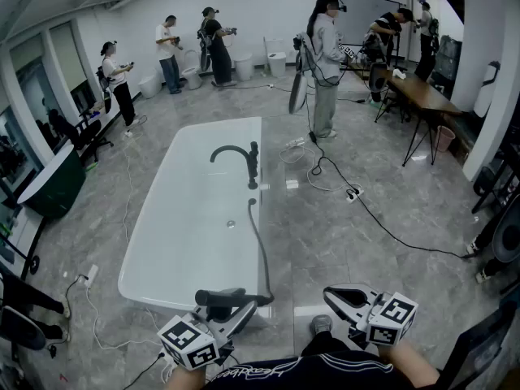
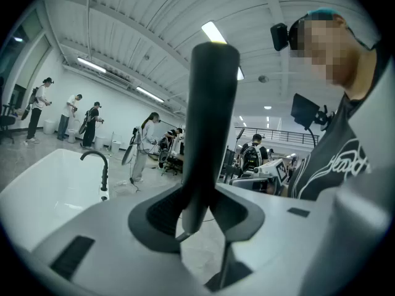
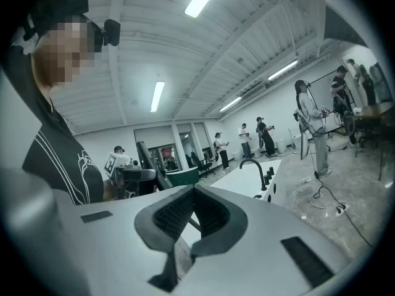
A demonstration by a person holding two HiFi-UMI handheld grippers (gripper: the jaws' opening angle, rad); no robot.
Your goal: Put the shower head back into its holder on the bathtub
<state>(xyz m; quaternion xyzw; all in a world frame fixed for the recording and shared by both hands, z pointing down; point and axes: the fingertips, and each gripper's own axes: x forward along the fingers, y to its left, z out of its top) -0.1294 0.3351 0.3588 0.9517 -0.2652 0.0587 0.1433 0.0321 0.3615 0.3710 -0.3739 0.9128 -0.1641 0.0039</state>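
**Head view, with both gripper views.** The left gripper pinches the black stick-shaped shower head across its handle. In the left gripper view, the pads of the left gripper press on both sides of the handle and the shower head rises upright out of the jaws. The shower head is held over the near end of the white oval bathtub. Its black hose runs from it along the tub's right rim towards the black curved faucet and the black fittings beside it. The right gripper is to the right of the tub, over the grey tiled floor and well apart from the shower head. Its jaws are pressed together with nothing between them, as the right gripper view shows.

**Markings.** Each gripper's cube bears black-and-white square markers. The white script on the person's dark shirt cannot be read.
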